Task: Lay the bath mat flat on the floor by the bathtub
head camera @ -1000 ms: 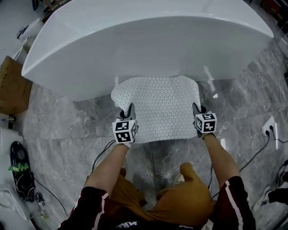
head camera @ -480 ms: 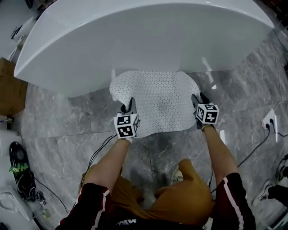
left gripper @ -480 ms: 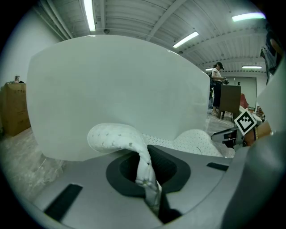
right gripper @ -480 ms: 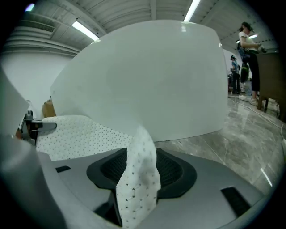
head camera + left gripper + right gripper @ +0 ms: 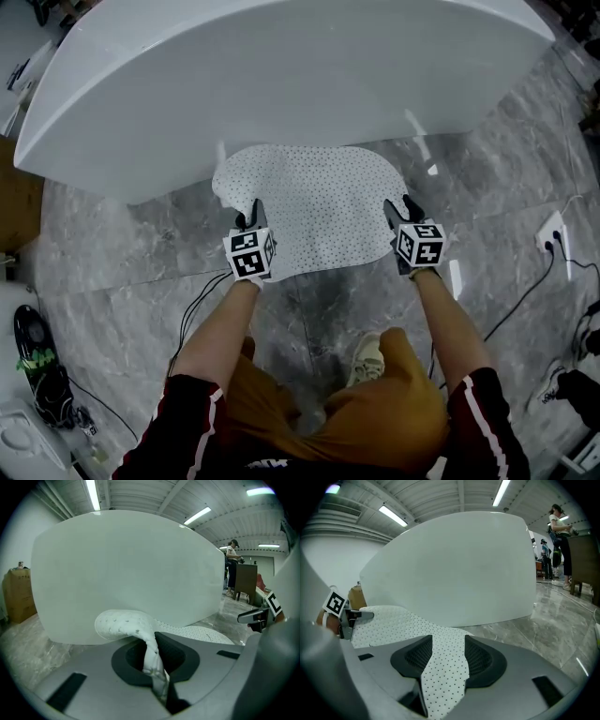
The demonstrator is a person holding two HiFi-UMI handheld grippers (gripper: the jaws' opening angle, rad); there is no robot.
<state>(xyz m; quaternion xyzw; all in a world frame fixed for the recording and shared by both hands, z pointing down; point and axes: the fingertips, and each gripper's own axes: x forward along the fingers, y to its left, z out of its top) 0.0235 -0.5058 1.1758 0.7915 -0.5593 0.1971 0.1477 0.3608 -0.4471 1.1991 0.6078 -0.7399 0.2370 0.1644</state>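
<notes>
The white dotted bath mat is spread on the grey marble floor against the foot of the white bathtub. My left gripper is at its near left corner, shut on a raised fold of the mat, which runs down between the jaws of that gripper. My right gripper is at the near right corner. Its jaws are opening, and the mat's corner lies loose between them with gaps on both sides. The far left corner of the mat curls up by the tub.
A cardboard box stands at the left by the tub's end. Black cables trail over the floor near my knees, and a socket strip lies at the right. People stand far off beside a cabinet.
The right gripper's jaws have spread apart and let go of the mat's corner. Both grippers and the mat have shifted a little left along the tub.
</notes>
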